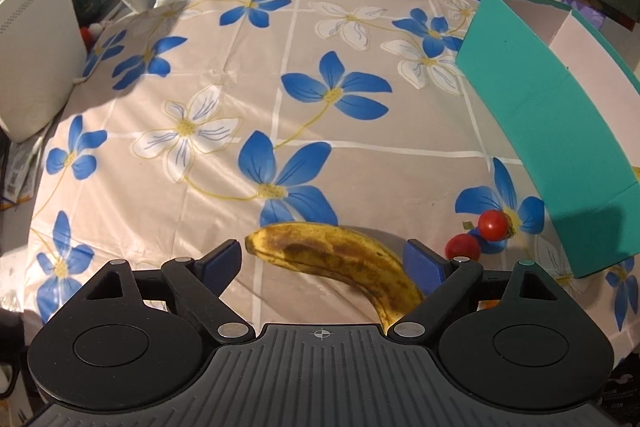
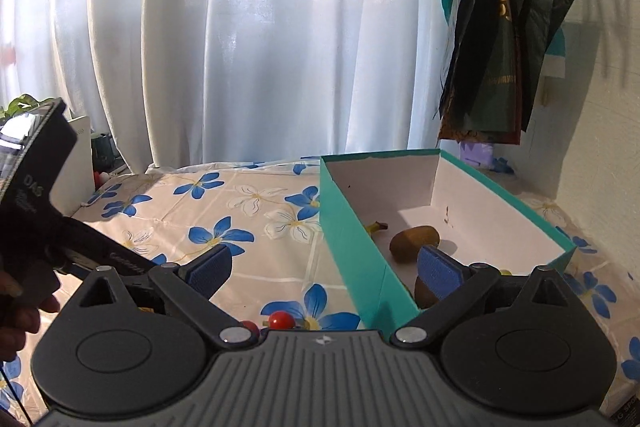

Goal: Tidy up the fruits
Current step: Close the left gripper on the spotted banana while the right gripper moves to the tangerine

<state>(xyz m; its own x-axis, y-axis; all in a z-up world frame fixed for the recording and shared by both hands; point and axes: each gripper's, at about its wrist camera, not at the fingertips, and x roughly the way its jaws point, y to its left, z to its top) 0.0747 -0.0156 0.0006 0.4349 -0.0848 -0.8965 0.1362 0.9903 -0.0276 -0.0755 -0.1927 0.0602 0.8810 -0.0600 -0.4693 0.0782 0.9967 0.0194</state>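
Observation:
A spotted yellow banana [image 1: 340, 261] lies on the floral tablecloth [image 1: 240, 75] between the open jaws of my left gripper [image 1: 324, 259], which touches nothing. Two red cherry tomatoes [image 1: 493, 224] [image 1: 462, 247] lie just right of it, near the teal box [image 1: 560, 131]. In the right wrist view my right gripper [image 2: 326, 267] is open and empty, held above the near left corner of the teal box [image 2: 352, 247]. Inside the box lie two brown kiwis [image 2: 414, 241], one partly hidden behind my right finger, and a banana stem end [image 2: 376, 227]. A tomato [image 2: 281, 319] shows below.
A white device [image 1: 36, 59] stands at the table's left edge. White curtains [image 2: 260, 47] hang behind the table. Dark bags [image 2: 504, 47] hang on the wall at the right. The other handheld gripper's body [image 2: 36, 211] is at the left of the right wrist view.

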